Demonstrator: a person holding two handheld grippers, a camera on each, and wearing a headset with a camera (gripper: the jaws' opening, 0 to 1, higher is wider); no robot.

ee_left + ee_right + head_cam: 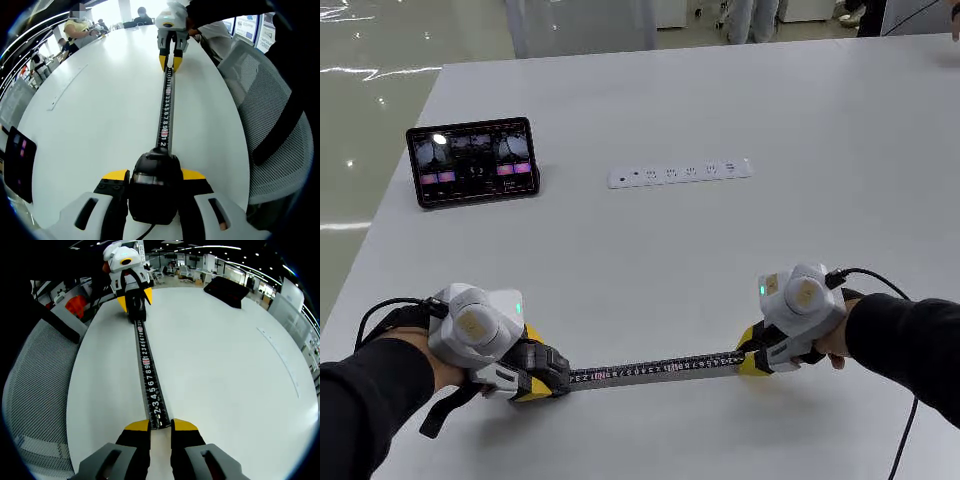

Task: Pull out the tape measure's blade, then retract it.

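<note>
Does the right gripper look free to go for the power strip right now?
Probably not yet. Nothing lies on the table between the right gripper and the power strip, but its jaws are shut on the end of the blade, so it would have to let go first.

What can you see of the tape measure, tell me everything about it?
The tape measure has a rounded black case, plastic by the look, clamped between the yellow-tipped jaws of the left gripper. Its blade is pulled out in a straight line, black with white numerals and a few red marks, face up. The blade's far end is pinched by the right gripper. It runs low along the white table; whether it touches the surface I cannot tell.
</note>
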